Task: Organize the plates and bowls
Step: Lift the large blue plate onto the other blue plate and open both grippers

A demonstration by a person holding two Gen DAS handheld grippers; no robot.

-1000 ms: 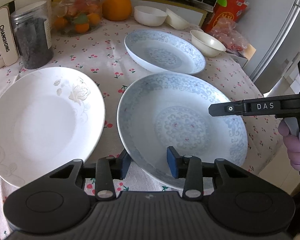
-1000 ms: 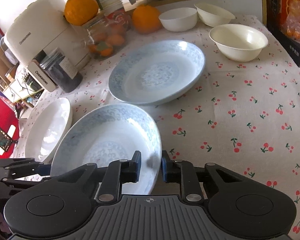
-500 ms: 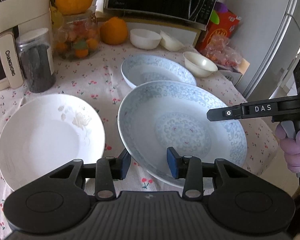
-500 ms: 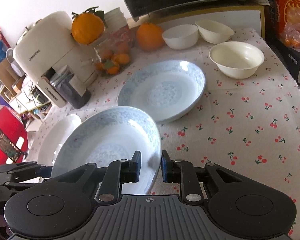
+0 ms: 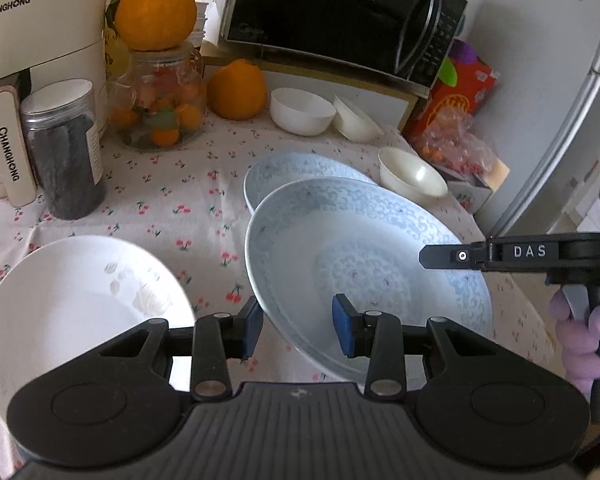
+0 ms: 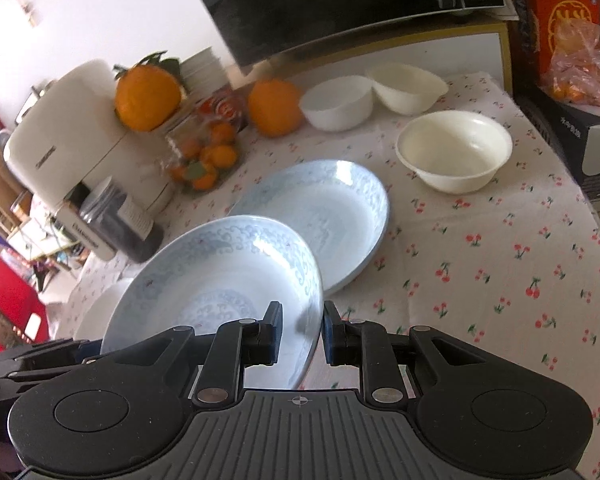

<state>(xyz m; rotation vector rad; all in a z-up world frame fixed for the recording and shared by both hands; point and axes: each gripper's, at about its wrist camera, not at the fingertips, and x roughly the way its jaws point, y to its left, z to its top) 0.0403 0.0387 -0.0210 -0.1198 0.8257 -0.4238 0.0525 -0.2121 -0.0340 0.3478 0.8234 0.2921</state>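
Observation:
A blue-patterned plate (image 5: 360, 240) (image 6: 220, 264) hangs tilted above the cherry-print tablecloth, gripped from two sides. My left gripper (image 5: 299, 330) is shut on its near left rim, one pad outside and one inside. My right gripper (image 6: 302, 332) is shut on its right rim; one of its fingers (image 5: 460, 257) crosses the plate in the left wrist view. A second blue plate (image 5: 300, 172) (image 6: 320, 208) lies just behind. A white plate (image 5: 72, 300) lies to the left. Three white bowls (image 5: 302, 110) (image 5: 356, 122) (image 5: 412, 176) stand further back.
A dark-filled jar (image 5: 64, 152), a glass jar of small oranges (image 5: 158, 96), a large orange (image 5: 238, 90) and a white appliance (image 5: 28, 40) line the back left. A microwave (image 5: 340, 20) stands behind. A fridge door (image 5: 580, 120) and the table's edge are at the right.
Both grippers have risen with the blue plate, lifting it off the cloth and toward the back; it now overlaps the second blue plate in both views.

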